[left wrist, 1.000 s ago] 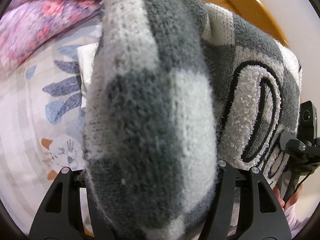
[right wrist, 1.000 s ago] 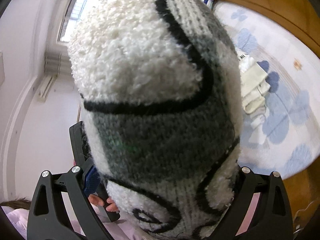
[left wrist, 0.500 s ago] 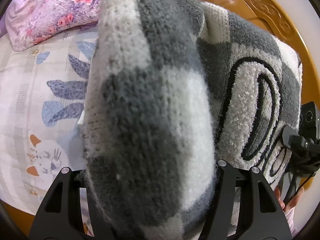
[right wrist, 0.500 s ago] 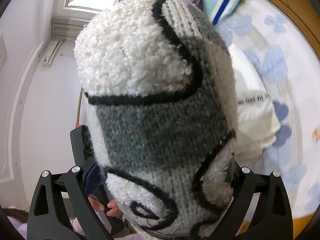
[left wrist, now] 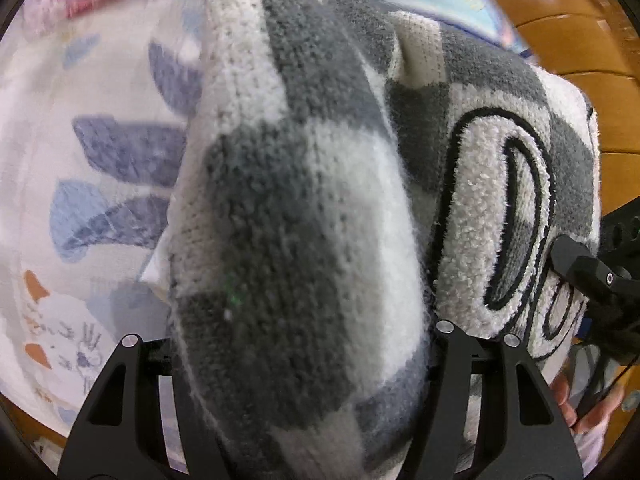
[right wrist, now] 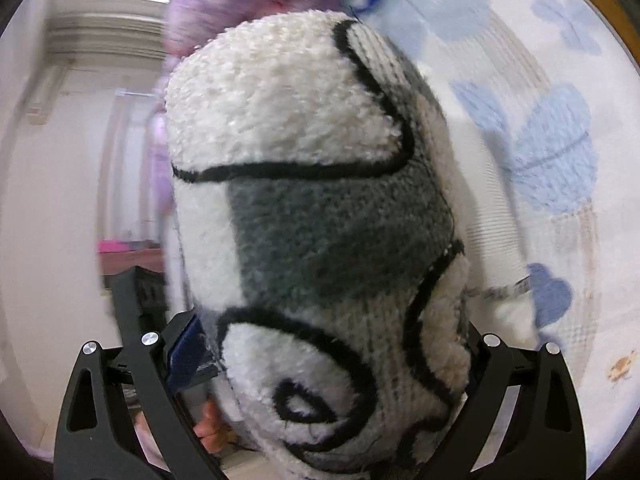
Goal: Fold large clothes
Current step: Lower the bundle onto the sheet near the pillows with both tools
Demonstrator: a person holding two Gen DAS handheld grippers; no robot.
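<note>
Left wrist view: fuzzy grey-and-white checked knit sweater (left wrist: 296, 216) bulges between black fingers (left wrist: 120, 408)

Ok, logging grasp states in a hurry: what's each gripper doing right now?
Left gripper: shut on the grey-and-white checked sweater.
Right gripper: shut on the same sweater, at its fluffy black-outlined patch.

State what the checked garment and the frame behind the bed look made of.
Checked garment: knitted yarn, probably wool or acrylic; visible stitches, fuzzy surface, looped boucle patches outlined in black. Frame: likely varnished wood; orange-brown panels with glossy highlights.
</note>
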